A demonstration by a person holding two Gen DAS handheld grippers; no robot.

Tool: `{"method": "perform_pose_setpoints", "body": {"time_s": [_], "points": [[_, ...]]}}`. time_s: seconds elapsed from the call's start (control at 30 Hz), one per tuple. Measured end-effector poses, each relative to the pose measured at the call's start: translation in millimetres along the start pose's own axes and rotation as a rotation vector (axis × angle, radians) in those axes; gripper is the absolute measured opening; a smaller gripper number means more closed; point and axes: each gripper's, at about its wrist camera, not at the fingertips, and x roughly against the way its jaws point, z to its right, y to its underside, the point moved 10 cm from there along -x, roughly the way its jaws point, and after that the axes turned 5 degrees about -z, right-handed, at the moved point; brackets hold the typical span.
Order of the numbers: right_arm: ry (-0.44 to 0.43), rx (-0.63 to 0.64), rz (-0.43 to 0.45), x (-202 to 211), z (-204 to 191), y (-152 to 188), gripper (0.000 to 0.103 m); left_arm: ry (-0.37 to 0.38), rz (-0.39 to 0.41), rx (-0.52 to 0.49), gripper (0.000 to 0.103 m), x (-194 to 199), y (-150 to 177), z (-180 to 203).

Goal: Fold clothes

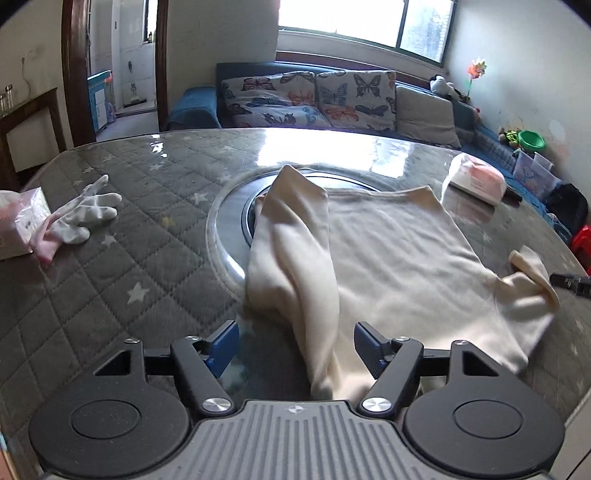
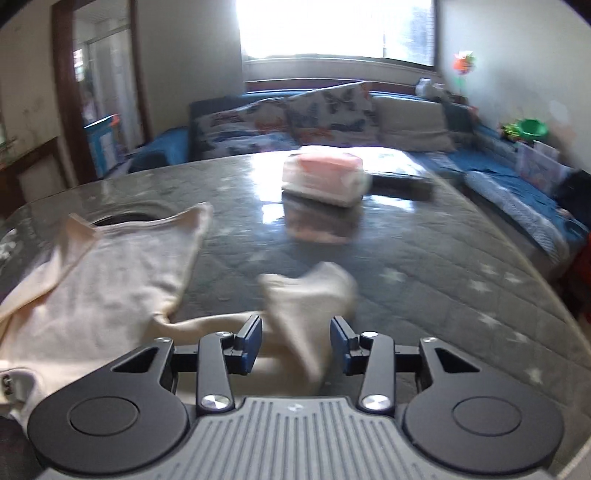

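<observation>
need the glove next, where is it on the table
In the left wrist view the white glove lies flat on the quilted table, far left, beside a clear plastic bag and well left of the cream shirt.

We see daylight from window, blown out white in both views. Strong glare on glossy desk below it. Left wrist view sharp; right wrist view smeared with motion blur, cream garment soft. Fisheye bends edges, dark corners.
</observation>
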Motion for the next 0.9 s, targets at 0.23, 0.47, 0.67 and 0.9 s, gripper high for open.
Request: {"method": "perform_pose_setpoints", "body": {"time_s": [0.23, 0.47, 0.67, 0.9], "points": [[-0.005, 0.034, -0.009, -24.0, -19.1, -6.2, 0.048, -0.004, -0.005, -0.016, 0.072, -26.0, -19.6, 15.0], [0.038, 0.033, -0.028, -50.5, -8.4, -15.8, 0.046, 0.041, -0.015, -0.029, 0.074, -34.7, -16.1, 37.8], [0.153, 0.079, -0.002, -53.0, 10.6, -11.9, 0.010, 0.044, -0.034, -0.055, 0.079, -40.4, -7.8, 46.6], [0.306, -0.017, 0.036, -16.9, 74.2, 2.6, 0.005, 0.036, -0.043, -0.080, 0.082, -43.7, -0.7, 47.3]]}}
